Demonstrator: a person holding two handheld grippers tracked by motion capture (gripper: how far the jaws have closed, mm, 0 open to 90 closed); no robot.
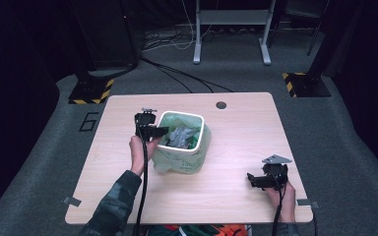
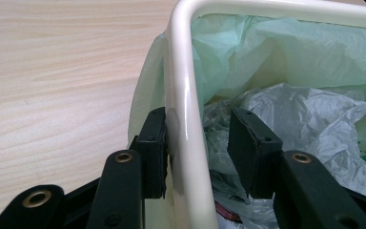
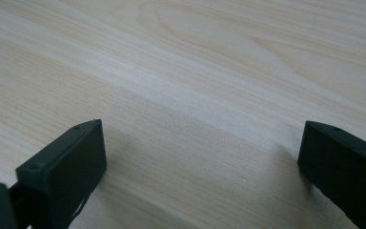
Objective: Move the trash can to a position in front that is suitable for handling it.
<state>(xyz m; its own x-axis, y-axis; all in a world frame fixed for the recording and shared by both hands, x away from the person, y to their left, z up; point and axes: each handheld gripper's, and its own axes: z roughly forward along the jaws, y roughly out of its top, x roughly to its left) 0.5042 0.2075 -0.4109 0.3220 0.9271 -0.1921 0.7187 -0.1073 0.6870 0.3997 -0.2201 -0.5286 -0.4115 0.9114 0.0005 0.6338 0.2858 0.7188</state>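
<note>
My high view looks down on the whole table (image 1: 236,162). Both gripper views sit close: left at the bin (image 2: 186,95) rim, right over bare tabletop.

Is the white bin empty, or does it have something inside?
Not empty: the white bin holds crumpled grey plastic inside its green bag liner.

- We're counting one white bin (image 1: 181,136), one green liner bag (image 1: 183,160) in it.
- We're seeing two grippers: left gripper (image 1: 158,131), right gripper (image 1: 254,180).
- One table (image 1: 236,142).
</note>
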